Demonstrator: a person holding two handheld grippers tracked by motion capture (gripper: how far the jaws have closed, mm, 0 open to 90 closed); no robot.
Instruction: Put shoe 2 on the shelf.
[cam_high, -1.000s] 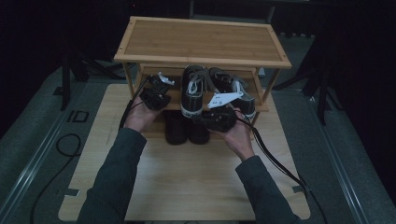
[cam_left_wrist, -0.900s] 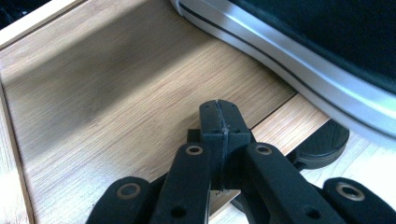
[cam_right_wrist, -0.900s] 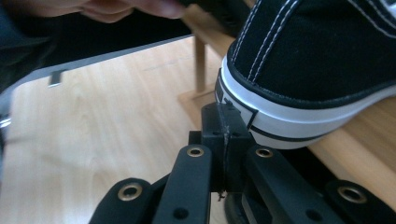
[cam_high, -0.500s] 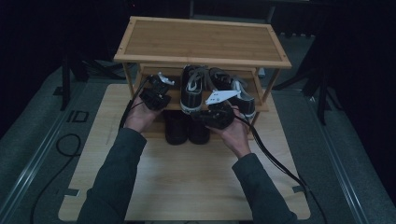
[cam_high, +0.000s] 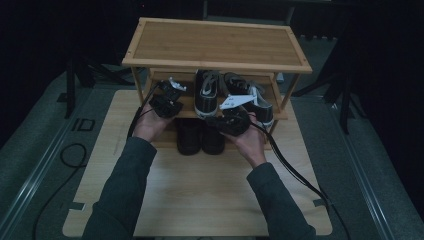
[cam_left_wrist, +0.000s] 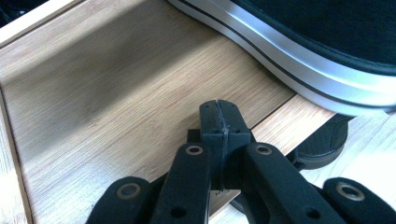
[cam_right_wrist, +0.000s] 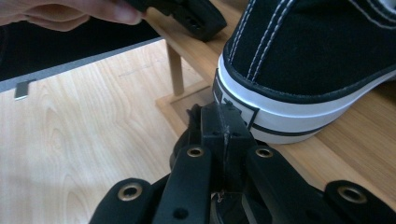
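High view, at the wooden shoe rack (cam_high: 215, 46) on a pale board (cam_high: 200, 190): a person's two hands hold the left gripper (cam_high: 167, 97) and the right gripper (cam_high: 231, 118) at the near edge of the rack's lower shelf (cam_high: 187, 106). A pair of black sneakers with white soles (cam_high: 206, 93) stands on that shelf, one just right of the left gripper, the other (cam_high: 252, 97) behind the right gripper. A second, all-black pair of shoes (cam_high: 200, 137) sits on the board below the shelf, between the two hands.

Compared with the frames a second and half a second ago, little has changed: both hands are in nearly the same places, the right one only slightly shifted, and the sneakers and black shoes lie where they did.

Left gripper view: the left gripper (cam_left_wrist: 219, 122) has its jaws pressed fully together with nothing between them, hovering over the shelf plank (cam_left_wrist: 116, 88); the white sole of a sneaker (cam_left_wrist: 299, 60) runs across the upper right, and a black shoe's toe (cam_left_wrist: 324, 142) shows beyond the shelf edge.

Right gripper view: the right gripper (cam_right_wrist: 223, 122) is likewise closed tight and empty, its tip just beside the heel of a black sneaker (cam_right_wrist: 308, 60) on the shelf. Whether it touches the white sole cannot be told. The other hand (cam_right_wrist: 70, 11) shows at far upper left.
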